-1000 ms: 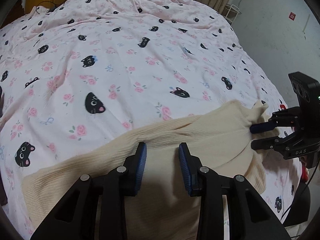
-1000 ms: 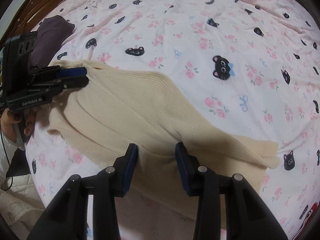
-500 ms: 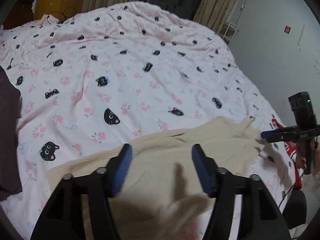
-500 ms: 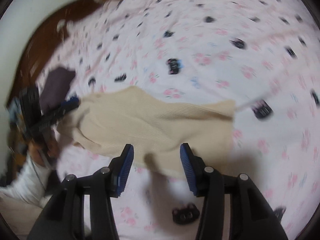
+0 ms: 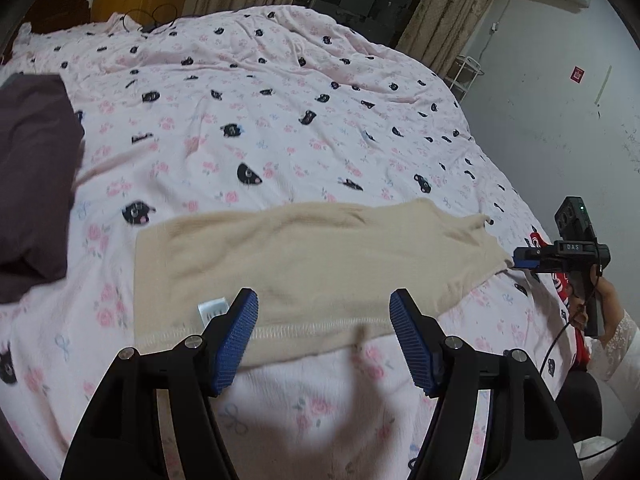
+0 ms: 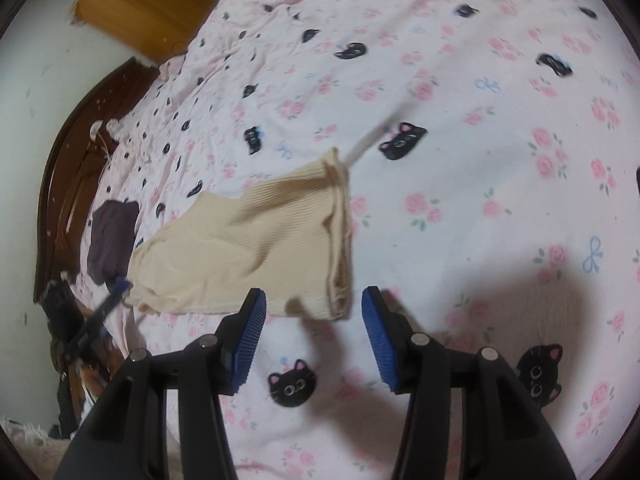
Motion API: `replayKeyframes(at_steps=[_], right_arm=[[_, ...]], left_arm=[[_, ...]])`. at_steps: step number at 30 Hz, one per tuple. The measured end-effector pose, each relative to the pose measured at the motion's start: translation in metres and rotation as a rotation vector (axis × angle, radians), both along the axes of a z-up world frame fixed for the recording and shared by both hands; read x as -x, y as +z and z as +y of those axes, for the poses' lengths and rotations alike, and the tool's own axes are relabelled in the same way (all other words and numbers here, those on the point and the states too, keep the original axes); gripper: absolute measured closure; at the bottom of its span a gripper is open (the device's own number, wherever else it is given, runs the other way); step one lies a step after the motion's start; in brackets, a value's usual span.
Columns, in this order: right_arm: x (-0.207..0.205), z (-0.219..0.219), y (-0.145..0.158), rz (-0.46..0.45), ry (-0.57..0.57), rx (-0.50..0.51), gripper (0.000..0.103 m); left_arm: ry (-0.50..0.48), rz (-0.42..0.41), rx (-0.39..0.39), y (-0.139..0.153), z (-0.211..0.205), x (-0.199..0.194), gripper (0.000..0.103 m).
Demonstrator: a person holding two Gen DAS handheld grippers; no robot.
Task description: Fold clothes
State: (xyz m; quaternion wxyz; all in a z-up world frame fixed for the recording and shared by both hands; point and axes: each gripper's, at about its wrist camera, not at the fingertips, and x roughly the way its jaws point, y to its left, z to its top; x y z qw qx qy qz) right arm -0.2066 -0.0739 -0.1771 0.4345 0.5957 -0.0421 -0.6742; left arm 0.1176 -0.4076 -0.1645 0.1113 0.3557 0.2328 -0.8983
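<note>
Writing we can read: the letters "DAS" on the body of the right hand-held gripper [image 5: 524, 258], seen side-on from the left wrist view; a red square sign [image 5: 577, 73] on the grey wall is too small for us to read; the print on the white care tag [image 5: 213, 309] at the garment's hem is too blurred for us to read.
Task's thing: we see a cream ribbed garment [image 5: 312, 256] lying flat on the bed [image 5: 280, 92], near the bed's edge closest to the person.
Long axis: in the left wrist view we see it run left to right across the picture, with the stitched hem nearest the camera and a narrow corner drawn out to the right.
Where that corner ends: we find it right at the blue tips of the right hand-held gripper; we cannot tell whether they touch.
Left hand-held gripper [image 5: 324, 322]: we see its jaws wide apart, hovering over the hem with nothing between the pads.
Right hand-held gripper, own view [image 6: 314, 316]: we see the jaws parted moderately with nothing pressed between them, the garment's folded edge [image 6: 340, 240] just beyond the tips.
Bedding: pink cover with black cat faces and roses.
Other cloth: we see a dark purple garment [image 5: 32, 168] at the left of the bed, apart from the cream one.
</note>
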Motion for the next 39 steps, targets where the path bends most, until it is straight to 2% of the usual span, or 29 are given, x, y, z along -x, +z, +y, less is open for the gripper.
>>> replayKeyframes(at_steps=[10,14,15,19,30,36,39], right_arm=[[0.020,-0.008,-0.021,-0.104,-0.024,0.122,0.050],[0.022,-0.012,-0.024,-0.112,-0.015,0.137,0.051],[0.022,-0.013,-0.024,-0.107,-0.011,0.136,0.053],[0.022,-0.013,-0.026,-0.105,0.002,0.112,0.085],[0.016,-0.010,-0.023,-0.081,0.014,0.084,0.093],[0.015,0.006,-0.009,-0.082,-0.001,0.124,0.094],[0.018,0.017,-0.002,-0.080,-0.019,0.138,0.100]], left_arm=[[-0.022,0.001,0.002,-0.010,0.006,0.004,0.040],[-0.024,0.000,0.003,-0.011,0.007,0.004,0.040],[-0.024,-0.001,0.004,-0.011,0.007,0.004,0.040],[-0.026,-0.002,0.004,-0.012,0.007,0.004,0.039],[-0.028,-0.010,0.006,-0.014,0.006,0.007,0.039],[-0.028,-0.010,0.006,-0.015,0.006,0.006,0.039],[-0.029,-0.007,0.003,-0.015,0.005,0.006,0.039]])
